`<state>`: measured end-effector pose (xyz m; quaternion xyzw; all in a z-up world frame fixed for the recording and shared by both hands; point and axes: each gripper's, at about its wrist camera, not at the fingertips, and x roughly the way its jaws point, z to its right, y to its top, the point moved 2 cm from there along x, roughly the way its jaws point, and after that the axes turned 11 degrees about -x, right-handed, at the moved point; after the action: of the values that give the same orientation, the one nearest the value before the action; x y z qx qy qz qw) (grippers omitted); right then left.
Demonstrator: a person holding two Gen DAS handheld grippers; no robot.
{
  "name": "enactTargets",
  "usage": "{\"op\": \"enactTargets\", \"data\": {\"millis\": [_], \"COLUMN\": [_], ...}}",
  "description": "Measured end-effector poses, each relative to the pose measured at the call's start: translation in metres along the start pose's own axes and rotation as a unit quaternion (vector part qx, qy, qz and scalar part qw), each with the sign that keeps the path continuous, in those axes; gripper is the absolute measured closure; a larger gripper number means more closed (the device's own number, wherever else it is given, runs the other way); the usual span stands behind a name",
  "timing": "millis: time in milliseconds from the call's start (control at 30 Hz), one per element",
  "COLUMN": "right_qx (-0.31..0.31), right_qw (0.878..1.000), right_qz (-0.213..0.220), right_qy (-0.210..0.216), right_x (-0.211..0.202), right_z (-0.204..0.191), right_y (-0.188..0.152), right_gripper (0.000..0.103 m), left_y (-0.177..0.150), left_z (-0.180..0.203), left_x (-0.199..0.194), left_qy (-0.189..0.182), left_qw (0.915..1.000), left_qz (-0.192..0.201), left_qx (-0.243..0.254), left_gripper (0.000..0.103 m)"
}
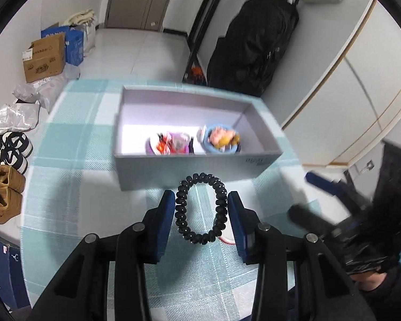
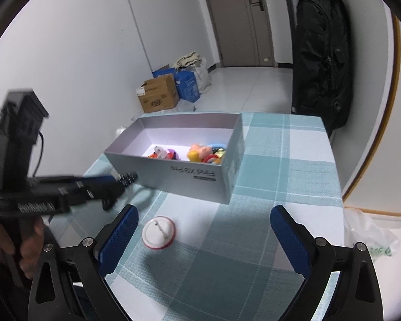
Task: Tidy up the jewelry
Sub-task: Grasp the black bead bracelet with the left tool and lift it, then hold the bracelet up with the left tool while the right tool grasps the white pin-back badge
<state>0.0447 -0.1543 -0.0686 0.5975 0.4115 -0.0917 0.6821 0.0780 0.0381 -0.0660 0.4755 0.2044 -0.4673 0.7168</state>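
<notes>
**Black coil band between my left fingers, near the grey box**

My left gripper [image 1: 200,214] holds a black spiral coil hair band [image 1: 199,208] between its blue-padded fingers [image 1: 164,222]; the loop stands stretched between the two pads, touching both, so the fingers are clamped on it and held apart only by its width; it hangs above the teal-and-white checked tabletop [image 1: 74,165], just short of the near wall of the open grey cardboard box [image 1: 189,168]; inside that box, toward its near side, lie a purple-and-red trinket cluster [image 1: 171,144] and a blue ring carrying pink and yellow figures [image 1: 222,140], side by side; both are blurred and I cannot make out finer detail.

My right gripper [image 2: 204,238] has its fingers [image 2: 288,238] spread wide apart with nothing between them; below them on the tabletop sits a small round white disc with a red rim [image 2: 159,232], nearer my left pad, well apart from the box [image 2: 173,176]; from this side the left gripper [image 2: 120,180] shows as a blurred dark shape with the coil band's end [image 2: 128,178] at its tip, just beside the box's long printed wall.
</notes>
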Motion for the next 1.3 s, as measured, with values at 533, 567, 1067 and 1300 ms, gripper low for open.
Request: {"op": "enactTargets", "data": {"millis": [533, 567, 1067, 1300], "right_qx": [-0.102, -0.108, -0.154, -0.133], "right_qw": [0.992, 0.991, 0.984, 0.989], "right_qz": [-0.069, -0.072, -0.087, -0.065], "right_qy": [0.012, 0.01, -0.009, 0.008], "right_x": [0.047, 0.049, 0.058, 0.046], "right_z": [-0.056, -0.058, -0.07, -0.064], "right_y": [-0.005, -0.006, -0.013, -0.005], "right_gripper": [0.023, 0.024, 0.062, 0.062], "left_y": [0.013, 0.013, 0.012, 0.013], "left_z": [-0.032, -0.033, -0.035, -0.034], "left_x": [-0.039, -0.04, -0.042, -0.041], "left_qy": [-0.021, -0.022, -0.026, -0.025], "left_qw": [0.9964, 0.9962, 0.9961, 0.9961], "left_qz": [0.062, 0.064, 0.066, 0.065], "left_qx": [-0.054, -0.055, -0.054, -0.054], "left_gripper": [0.068, 0.068, 0.068, 0.068]}}
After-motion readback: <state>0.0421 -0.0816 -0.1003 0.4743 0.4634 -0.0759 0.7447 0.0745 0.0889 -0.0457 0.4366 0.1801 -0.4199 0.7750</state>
